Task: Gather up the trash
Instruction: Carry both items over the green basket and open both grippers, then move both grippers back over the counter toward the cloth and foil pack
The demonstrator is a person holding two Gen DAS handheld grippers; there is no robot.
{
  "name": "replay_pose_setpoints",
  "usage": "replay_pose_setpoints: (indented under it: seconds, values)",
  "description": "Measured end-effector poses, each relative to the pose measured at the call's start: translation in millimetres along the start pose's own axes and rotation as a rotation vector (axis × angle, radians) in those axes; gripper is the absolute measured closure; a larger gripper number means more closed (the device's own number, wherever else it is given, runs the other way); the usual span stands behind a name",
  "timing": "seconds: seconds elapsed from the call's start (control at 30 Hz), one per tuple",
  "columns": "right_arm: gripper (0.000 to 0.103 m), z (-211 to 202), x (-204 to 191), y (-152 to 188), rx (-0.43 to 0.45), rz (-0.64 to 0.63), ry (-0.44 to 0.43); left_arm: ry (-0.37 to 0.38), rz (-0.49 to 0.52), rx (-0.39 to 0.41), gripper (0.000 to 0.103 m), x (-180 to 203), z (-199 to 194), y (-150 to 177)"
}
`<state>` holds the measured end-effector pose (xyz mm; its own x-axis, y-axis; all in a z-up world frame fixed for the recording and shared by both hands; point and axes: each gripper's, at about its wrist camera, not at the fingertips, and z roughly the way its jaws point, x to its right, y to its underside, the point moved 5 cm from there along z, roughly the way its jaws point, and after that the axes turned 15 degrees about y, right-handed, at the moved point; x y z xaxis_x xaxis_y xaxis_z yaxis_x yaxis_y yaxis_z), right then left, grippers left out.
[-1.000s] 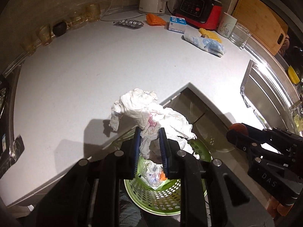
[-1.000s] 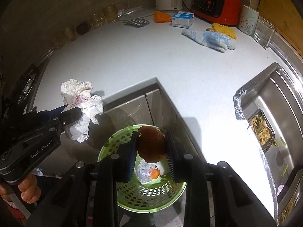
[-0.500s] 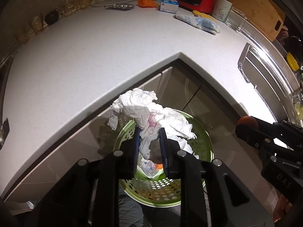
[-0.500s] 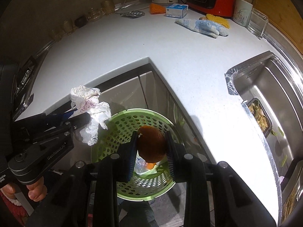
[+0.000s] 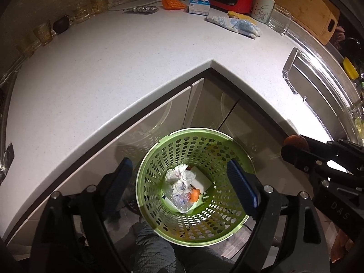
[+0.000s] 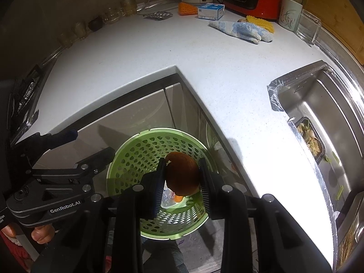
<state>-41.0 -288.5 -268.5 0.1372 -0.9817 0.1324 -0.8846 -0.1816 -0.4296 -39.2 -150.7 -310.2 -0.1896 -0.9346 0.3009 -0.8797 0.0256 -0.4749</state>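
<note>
A green perforated trash basket (image 5: 159, 159) stands on the floor below the counter corner; it also shows in the right wrist view (image 6: 136, 150). In it lie the crumpled white tissue (image 5: 180, 176), a plastic wrapper and an orange scrap. My left gripper (image 5: 179, 187) is open and empty above the basket. My right gripper (image 6: 181, 183) is shut on a round brown-orange fruit (image 6: 181, 176) and holds it over the basket. The fruit (image 5: 294, 140) shows in the left wrist view at the right gripper's tip.
The white L-shaped countertop (image 5: 113, 68) wraps around the basket. At its back lie a blue-white glove (image 5: 236, 25), a small blue box (image 5: 199, 5), an orange scrubber (image 5: 173, 2) and a foil wrapper (image 5: 144, 9). A steel sink (image 6: 318, 113) is at right.
My left gripper opened and the white tissue dropped into the basket. Both grippers moved further over the basket. The right gripper kept its hold on the fruit.
</note>
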Motion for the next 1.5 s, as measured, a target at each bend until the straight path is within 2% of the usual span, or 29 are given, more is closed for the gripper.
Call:
replay_pose_setpoints:
  seconds: [0.27, 0.5, 0.53, 0.57, 0.67, 0.83, 1.3, 1.5]
  values:
    - [0.072, 0.0, -13.4, 0.5, 0.003, -0.026, -0.004, -0.017, -0.038, 0.062, 0.017, -16.7, -26.4, -15.0]
    - [0.070, 16.7, -36.6, 10.2, -0.025, -0.079, -0.001, -0.043, -0.063, 0.100, 0.016, -35.0, -42.1, -24.4]
    - [0.061, 19.4, -39.8, 11.9, -0.030, -0.087, 0.000, -0.044, -0.065, 0.101, 0.016, -36.4, -42.5, -24.7]
    - [0.045, 21.9, -42.5, 13.4, -0.033, -0.092, 0.006, -0.045, -0.068, 0.102, 0.016, -38.2, -43.2, -25.1]
    - [0.020, 26.6, -48.7, 16.8, -0.034, -0.118, 0.037, -0.049, -0.073, 0.105, 0.016, -42.0, -44.9, -25.6]
    - [0.007, 28.1, -54.9, 16.1, -0.033, -0.139, 0.066, -0.049, -0.076, 0.110, 0.016, -45.6, -48.5, -26.0]
    - [0.005, -1.3, -44.4, -9.2, 0.034, -0.123, 0.097, -0.049, -0.083, 0.151, 0.015, -45.0, -65.5, -37.1]
    - [0.002, -15.6, -31.5, -29.2, 0.077, -0.097, 0.112, -0.046, -0.076, 0.168, 0.012, -41.7, -70.2, -55.2]
